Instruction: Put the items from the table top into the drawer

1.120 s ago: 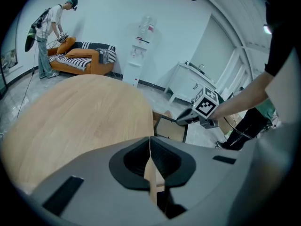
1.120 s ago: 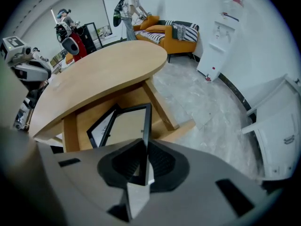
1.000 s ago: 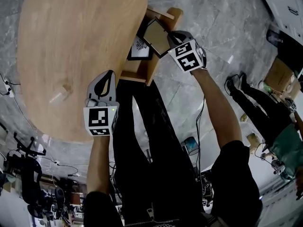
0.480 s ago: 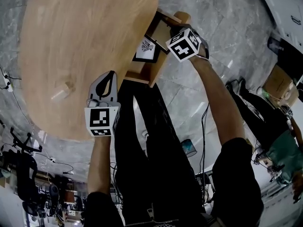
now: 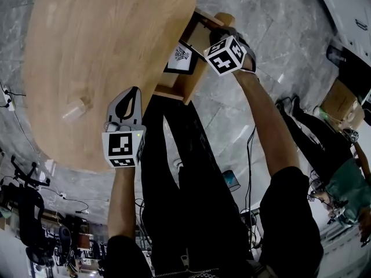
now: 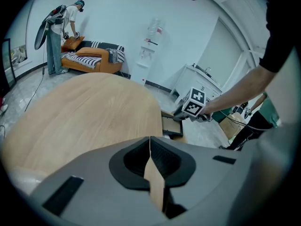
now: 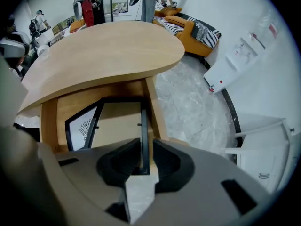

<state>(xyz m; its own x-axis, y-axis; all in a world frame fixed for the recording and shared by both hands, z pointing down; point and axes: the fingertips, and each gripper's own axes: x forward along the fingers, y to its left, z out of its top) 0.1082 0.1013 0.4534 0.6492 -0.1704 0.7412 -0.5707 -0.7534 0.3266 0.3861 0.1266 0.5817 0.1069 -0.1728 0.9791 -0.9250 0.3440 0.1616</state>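
picture frame (image 7: 120, 121) edge between right gripper (image 7: 142, 159) fingers, just opened apart

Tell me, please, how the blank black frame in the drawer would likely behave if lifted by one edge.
Probably stiff: the frame has straight, thin rails. Likely light, being flat and slim. Gripped on one narrow smooth rail, it may pivot or slip.

orange sofa (image 6: 91, 62), white water dispenser (image 6: 149, 55), grey marble floor (image 5: 272, 33)
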